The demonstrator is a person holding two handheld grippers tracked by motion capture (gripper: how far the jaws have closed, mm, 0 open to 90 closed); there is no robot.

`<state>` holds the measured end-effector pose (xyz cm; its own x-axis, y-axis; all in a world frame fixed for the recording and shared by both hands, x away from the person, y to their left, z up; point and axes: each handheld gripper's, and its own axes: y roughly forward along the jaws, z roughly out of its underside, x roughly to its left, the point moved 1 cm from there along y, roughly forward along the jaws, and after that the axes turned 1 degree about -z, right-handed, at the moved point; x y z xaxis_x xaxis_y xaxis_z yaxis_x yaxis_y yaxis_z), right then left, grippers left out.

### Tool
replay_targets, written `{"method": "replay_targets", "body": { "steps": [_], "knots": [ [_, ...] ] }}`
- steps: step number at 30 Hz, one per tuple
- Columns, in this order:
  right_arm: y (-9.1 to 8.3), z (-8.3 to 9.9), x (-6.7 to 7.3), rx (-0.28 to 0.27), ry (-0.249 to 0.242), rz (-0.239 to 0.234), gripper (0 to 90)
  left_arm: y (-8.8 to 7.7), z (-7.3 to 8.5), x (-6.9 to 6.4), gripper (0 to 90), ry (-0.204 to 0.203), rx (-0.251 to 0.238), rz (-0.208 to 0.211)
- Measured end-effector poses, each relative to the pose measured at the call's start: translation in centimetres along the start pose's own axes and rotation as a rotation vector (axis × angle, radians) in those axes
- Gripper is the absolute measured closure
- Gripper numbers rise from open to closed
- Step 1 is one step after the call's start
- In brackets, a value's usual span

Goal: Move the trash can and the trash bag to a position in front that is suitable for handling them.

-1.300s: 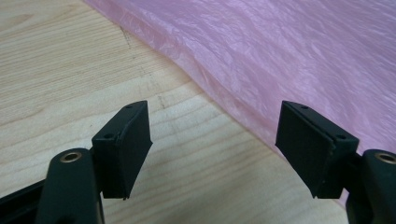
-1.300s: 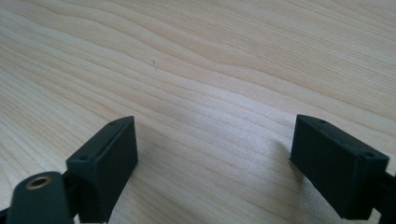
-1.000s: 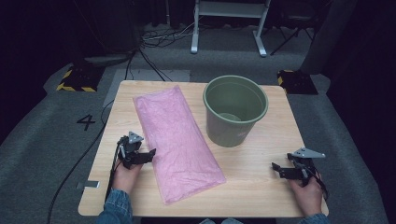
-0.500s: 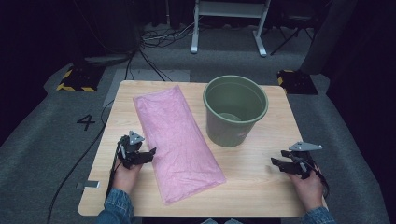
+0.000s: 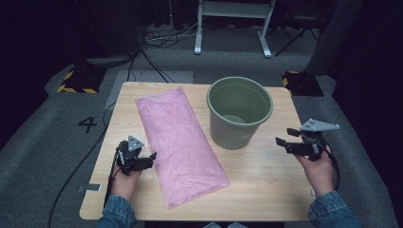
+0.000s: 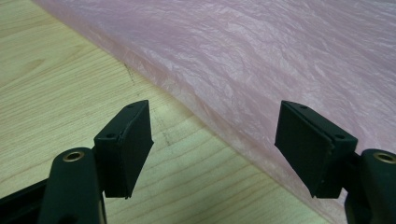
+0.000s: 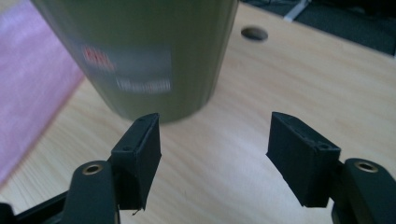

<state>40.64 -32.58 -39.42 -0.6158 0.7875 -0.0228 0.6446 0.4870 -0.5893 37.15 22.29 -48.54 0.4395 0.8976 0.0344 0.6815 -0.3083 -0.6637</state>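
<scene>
You are at the very start of the job: nothing is held yet, and both hands are only lining up. The pink bag [image 5: 180,145] lies flat on the desk [image 5: 266,190], running from the far left toward the near middle, and the green bin [image 5: 239,111] stands upright just beside it on its right, empty as far as the high view shows.

Your left gripper [image 5: 148,156] sits low at the bag's near left edge, its fingers [image 6: 125,147] spread wide with the bag's border and bare wood between them, pressing on nothing. Your right gripper [image 5: 283,137] is lifted off the desk to the right of the bin, pointing at the bin's wall; its fingers [image 7: 139,156] have just closed somewhat from their widest and eased apart again, with nothing between them.

The likely aim is to line the bin with the bag. Next, slide the left fingers onto the bag's edge and pinch only the thin film, not the wood. Bring the right hand across to the bag too, minding the bin.
</scene>
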Motion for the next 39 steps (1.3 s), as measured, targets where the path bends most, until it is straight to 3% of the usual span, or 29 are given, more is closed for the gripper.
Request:
{"method": "replay_targets", "body": {
  "steps": [1, 4, 6, 8, 9, 13, 18, 22, 26, 28, 30, 34, 36, 39],
  "knots": [
    [0.0, 0.0, 0.0, 0.000, 0.000, 0.000, 34.6, -0.1, 0.1, 0.0, 27.1, -0.001, 0.000, -0.002],
    [-0.5, -3.0, -0.1, -0.059, -0.013, -0.006, 34.3, -0.5, 0.5, 0.1, 27.1, -0.002, 0.000, -0.003],
    [-0.6, -3.6, -0.2, -0.068, -0.016, -0.003, 34.0, -0.9, 0.9, 0.2, 27.3, -0.006, 0.001, -0.007],
    [-0.8, -5.7, -0.2, -0.110, -0.027, 0.007, 33.3, -1.2, 1.2, 0.4, 27.4, -0.016, 0.003, -0.011],
    [-0.8, -5.7, -0.2, -0.110, -0.027, 0.007, 33.3, -1.4, 1.3, 0.5, 27.4, -0.013, 0.006, -0.014],
    [-0.6, -8.3, -0.4, -0.153, -0.014, -0.020, 33.2, -1.9, 1.9, 0.7, 27.5, -0.027, 0.001, -0.019],
    [0.7, -10.6, -0.6, -0.142, -0.021, -0.030, 33.1, -2.2, 2.2, 0.9, 27.7, -0.034, -0.002, -0.023],
    [1.9, -11.2, -0.9, -0.142, -0.029, -0.035, 33.3, -2.2, 2.1, 1.0, 27.9, -0.040, 0.002, -0.020],
    [3.8, -11.3, -1.7, -0.078, -0.011, 0.003, 34.0, -1.8, 2.0, 1.0, 28.0, -0.030, 0.004, -0.013],
    [4.2, -11.2, -1.8, -0.071, -0.003, 0.008, 34.0, -1.6, 1.8, 0.8, 27.9, -0.025, 0.011, -0.009],
    [5.0, -10.8, -2.1, -0.055, 0.021, 0.000, 34.1, -1.5, 1.8, 0.8, 27.9, -0.019, 0.011, -0.007],
    [6.2, -10.2, -2.3, -0.011, 0.022, 0.000, 33.3, -1.5, 1.7, 0.8, 27.8, -0.017, 0.012, -0.005],
    [6.4, -10.2, -2.4, -0.016, 0.032, -0.021, 33.9, -1.5, 1.8, 0.8, 27.8, -0.019, 0.012, -0.006],
    [6.6, -10.3, -2.2, -0.010, 0.007, -0.029, 37.6, -1.4, 1.8, 0.9, 27.8, -0.021, 0.022, -0.010]
  ]
}}
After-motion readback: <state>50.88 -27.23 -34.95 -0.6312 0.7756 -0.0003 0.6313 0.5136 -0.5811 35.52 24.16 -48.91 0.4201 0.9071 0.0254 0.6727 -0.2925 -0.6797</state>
